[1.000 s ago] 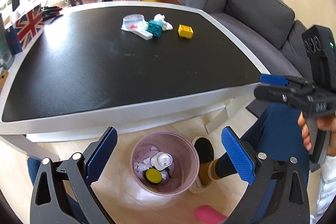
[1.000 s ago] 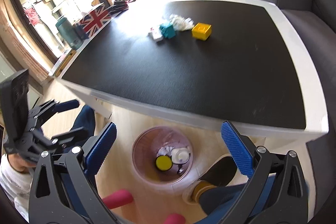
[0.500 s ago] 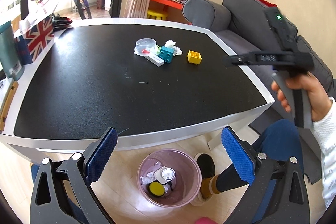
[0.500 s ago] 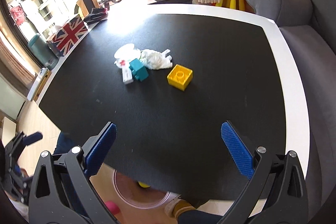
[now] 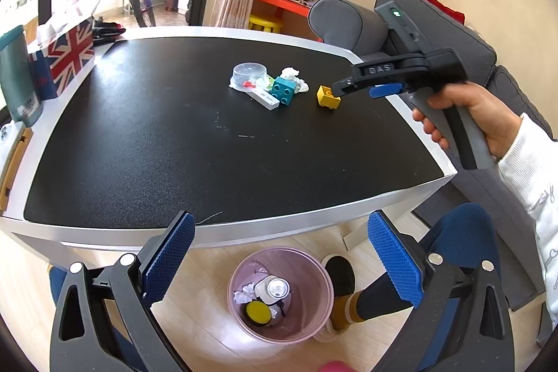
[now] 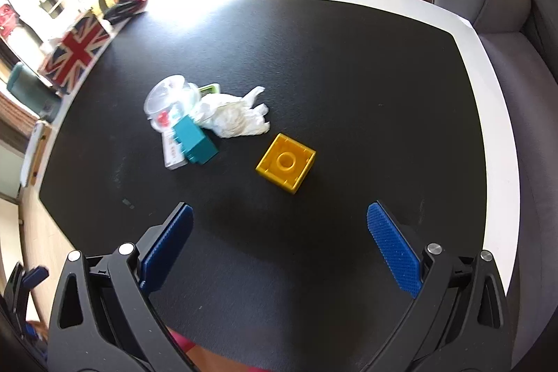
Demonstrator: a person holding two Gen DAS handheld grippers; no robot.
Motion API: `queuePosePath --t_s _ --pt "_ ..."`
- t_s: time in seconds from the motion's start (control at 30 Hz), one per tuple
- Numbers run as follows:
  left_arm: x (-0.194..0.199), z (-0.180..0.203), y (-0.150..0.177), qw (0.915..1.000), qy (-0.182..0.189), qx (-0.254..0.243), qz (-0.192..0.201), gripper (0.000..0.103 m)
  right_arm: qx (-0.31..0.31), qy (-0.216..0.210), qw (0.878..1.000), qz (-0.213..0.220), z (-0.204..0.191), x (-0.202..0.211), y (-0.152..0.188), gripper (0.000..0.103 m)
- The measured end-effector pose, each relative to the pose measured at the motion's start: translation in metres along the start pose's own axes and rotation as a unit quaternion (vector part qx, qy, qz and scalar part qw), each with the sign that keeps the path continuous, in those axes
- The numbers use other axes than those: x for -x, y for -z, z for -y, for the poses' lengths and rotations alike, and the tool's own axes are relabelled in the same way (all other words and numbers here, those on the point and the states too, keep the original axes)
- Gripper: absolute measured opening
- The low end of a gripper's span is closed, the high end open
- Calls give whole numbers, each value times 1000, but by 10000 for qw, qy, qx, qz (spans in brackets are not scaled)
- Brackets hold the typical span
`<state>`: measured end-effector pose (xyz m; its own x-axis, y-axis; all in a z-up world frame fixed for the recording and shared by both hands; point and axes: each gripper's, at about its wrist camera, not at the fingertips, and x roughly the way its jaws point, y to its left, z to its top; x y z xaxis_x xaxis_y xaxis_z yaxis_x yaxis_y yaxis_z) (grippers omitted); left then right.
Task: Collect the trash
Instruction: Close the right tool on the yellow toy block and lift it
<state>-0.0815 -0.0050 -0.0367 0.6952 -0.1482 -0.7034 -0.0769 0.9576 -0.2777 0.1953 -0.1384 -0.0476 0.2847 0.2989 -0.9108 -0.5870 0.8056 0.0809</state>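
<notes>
A crumpled white tissue (image 6: 233,117), a clear plastic lid (image 6: 167,100) and a white strip (image 6: 173,152) lie on the black table (image 6: 348,75) with a teal brick (image 6: 195,143) and a yellow brick (image 6: 286,162). My right gripper (image 6: 279,246) is open and empty, hovering above the table just short of the yellow brick; it also shows in the left wrist view (image 5: 369,86). My left gripper (image 5: 279,260) is open and empty above the pink trash bin (image 5: 279,295) on the floor, which holds a can, a yellow lid and tissue.
A Union Jack box (image 5: 69,51) and a teal bottle (image 5: 17,75) stand at the table's left edge. A grey sofa (image 5: 453,33) runs along the right. The person's leg and foot (image 5: 348,295) are beside the bin.
My right gripper has risen from beside the bin and moved forward over the table towards the yellow brick. My left gripper has lifted slightly, still over the bin.
</notes>
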Motion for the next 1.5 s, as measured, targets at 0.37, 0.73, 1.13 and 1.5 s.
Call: queuePosePath --t_s 0.37,0.73,1.13,1.5 --pt "-4 -5 3 10000 17 77 -33 96 -156 205 9993 -284 4 -30 -24 98" --pt "-6 -9 5 9998 97 141 -43 96 -226 183 9985 -474 3 -49 -29 63" --pt "-9 1 -14 9998 -1 -194 18 96 -105 67 9998 -141 5 -23 -17 42" --pt "-33 8 -66 9990 -59 -443 -1 96 125 -165 9997 120 6 18 21 42"
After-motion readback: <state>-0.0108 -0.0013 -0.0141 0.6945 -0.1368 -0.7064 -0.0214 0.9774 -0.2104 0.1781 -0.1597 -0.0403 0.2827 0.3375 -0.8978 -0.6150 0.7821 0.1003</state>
